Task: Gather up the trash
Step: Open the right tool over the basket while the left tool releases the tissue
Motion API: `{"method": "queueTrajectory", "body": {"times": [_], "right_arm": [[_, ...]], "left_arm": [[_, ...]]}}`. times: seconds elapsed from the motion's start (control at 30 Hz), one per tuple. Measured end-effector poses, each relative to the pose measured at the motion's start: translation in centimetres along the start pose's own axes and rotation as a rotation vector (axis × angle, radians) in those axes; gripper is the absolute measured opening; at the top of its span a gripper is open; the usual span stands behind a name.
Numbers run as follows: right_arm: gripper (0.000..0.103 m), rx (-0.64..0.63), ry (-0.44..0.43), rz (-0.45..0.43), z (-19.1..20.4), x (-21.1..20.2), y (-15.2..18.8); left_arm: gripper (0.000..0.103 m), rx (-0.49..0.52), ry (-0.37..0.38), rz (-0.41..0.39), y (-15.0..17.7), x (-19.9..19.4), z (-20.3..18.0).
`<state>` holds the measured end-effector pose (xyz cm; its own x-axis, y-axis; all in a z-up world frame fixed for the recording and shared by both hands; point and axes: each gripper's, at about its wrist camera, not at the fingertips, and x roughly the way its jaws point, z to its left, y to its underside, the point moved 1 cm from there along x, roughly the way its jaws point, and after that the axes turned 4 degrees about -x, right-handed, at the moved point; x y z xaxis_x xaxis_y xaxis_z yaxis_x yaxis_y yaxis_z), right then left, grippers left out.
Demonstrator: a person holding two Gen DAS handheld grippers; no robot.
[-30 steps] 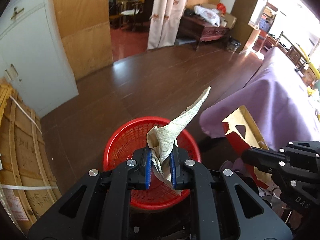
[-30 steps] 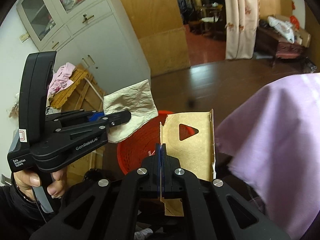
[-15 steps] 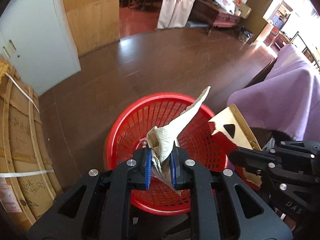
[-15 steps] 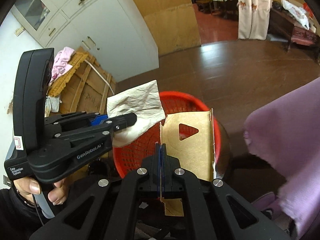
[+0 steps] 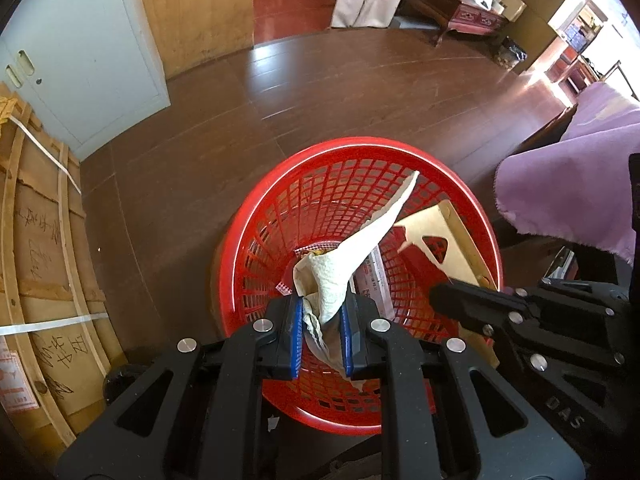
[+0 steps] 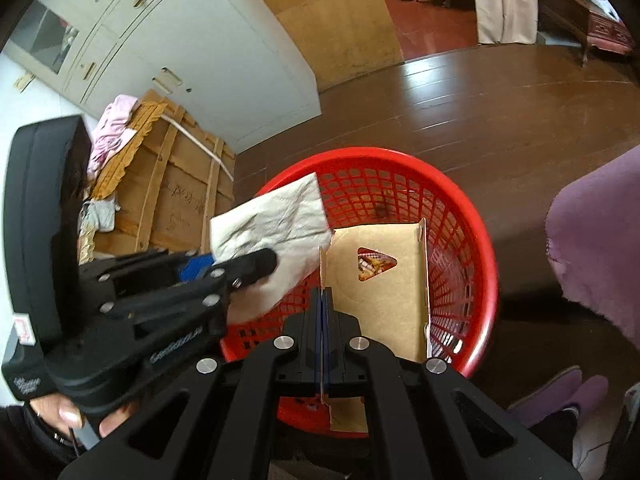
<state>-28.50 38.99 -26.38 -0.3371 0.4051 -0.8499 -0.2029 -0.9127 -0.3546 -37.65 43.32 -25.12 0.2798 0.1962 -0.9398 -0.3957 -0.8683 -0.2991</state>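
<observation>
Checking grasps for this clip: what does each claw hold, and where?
Left claw: crumpled paper towel, pinched at its bunched lower end. Right claw: cardboard piece, clamped on its left edge.

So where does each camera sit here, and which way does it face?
Left wrist: on the left gripper, looking steeply down into the red basket; jaws pinch a paper napkin.
Right wrist: on the right gripper, facing down at the basket; jaws clamp a cardboard piece; a hand shows.
Shared: basket, napkin, cardboard, each other's gripper.
</observation>
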Motion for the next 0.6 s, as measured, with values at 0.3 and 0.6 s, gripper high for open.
{"method": "queueTrajectory", "body": {"times": [0.3, 0.6], "right_arm": [[0.005, 0.024, 0.007, 0.005, -1.1, 0.7, 0.3], [0.018, 0.015, 0.022, -0.003, -1.2, -0.2, 0.3]], "left_arm": [[0.017, -0.002, -0.009, 0.013, 0.0, 0.5, -0.6], [0.022, 0.002, -0.003, 0.028, 0.0, 0.4, -0.5]]}}
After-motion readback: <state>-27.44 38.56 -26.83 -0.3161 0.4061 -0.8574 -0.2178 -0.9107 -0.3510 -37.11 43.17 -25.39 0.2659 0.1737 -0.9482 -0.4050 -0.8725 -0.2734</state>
